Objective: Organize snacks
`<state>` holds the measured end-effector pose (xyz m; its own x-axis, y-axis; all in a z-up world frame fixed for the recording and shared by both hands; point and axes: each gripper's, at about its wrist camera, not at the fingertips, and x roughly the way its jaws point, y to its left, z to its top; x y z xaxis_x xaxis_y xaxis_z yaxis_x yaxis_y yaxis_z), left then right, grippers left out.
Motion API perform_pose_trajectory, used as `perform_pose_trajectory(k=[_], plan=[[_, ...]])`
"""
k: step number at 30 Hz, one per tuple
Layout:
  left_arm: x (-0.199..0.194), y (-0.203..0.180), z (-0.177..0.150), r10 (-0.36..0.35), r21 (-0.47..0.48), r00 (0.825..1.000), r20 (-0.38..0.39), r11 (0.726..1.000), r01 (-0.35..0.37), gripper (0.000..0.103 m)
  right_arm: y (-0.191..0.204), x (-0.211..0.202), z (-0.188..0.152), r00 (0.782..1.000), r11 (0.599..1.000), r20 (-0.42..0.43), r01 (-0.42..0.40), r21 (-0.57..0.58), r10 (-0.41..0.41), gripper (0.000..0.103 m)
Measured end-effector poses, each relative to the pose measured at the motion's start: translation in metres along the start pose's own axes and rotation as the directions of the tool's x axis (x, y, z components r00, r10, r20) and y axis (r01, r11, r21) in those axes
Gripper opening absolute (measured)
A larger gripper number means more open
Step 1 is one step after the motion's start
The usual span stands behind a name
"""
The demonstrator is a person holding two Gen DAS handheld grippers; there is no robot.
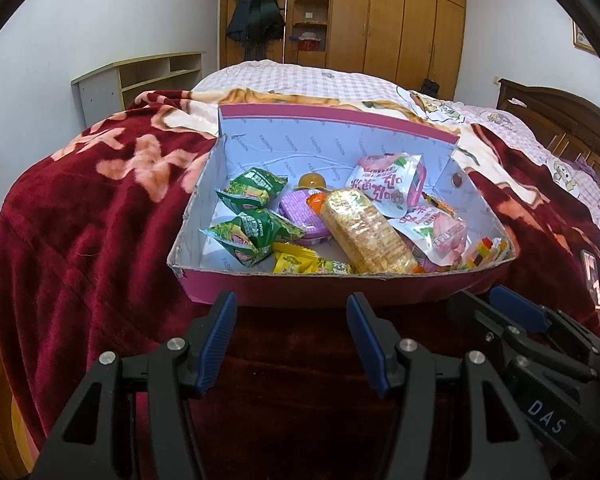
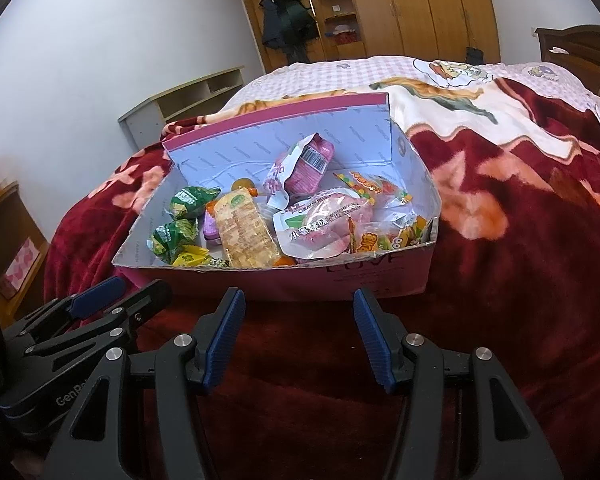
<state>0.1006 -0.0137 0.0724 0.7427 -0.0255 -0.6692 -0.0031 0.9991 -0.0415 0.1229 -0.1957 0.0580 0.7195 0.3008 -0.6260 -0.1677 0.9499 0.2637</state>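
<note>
A pink cardboard box sits on a red blanket and holds several snacks. Green packets lie at its left, a long cracker pack in the middle, pink pouches at the right, with a purple tin and a yellow packet. My left gripper hangs open just before the box's near wall, nothing between its blue pads. My right gripper is open too, beside it, also short of the box.
The red patterned blanket covers a bed with a checked sheet. A low shelf unit stands by the left wall, wooden wardrobes at the back, a dark headboard at the right.
</note>
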Motion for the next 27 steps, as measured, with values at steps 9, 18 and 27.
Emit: perform_pose_trajectory(k=[9,18,27], plan=[[0.0000,0.0000,0.0001,-0.001,-0.001,1.000,0.001,1.000,0.001,0.060,0.0000,0.0005,-0.0001,1.000,1.000,-0.002,0.000,0.000,0.000,0.058],[-0.0001,-0.0001,0.0003,-0.001,-0.002,1.000,0.001,1.000,0.001,0.060,0.0003,0.0013,-0.0007,1.000,1.000,-0.005,0.000,0.003,0.000,0.058],[0.0000,-0.0001,0.0008,-0.001,-0.001,1.000,0.001,1.000,0.001,0.060,0.0000,0.0018,-0.0014,1.000,1.000,-0.008,0.002,0.005,-0.002,0.058]])
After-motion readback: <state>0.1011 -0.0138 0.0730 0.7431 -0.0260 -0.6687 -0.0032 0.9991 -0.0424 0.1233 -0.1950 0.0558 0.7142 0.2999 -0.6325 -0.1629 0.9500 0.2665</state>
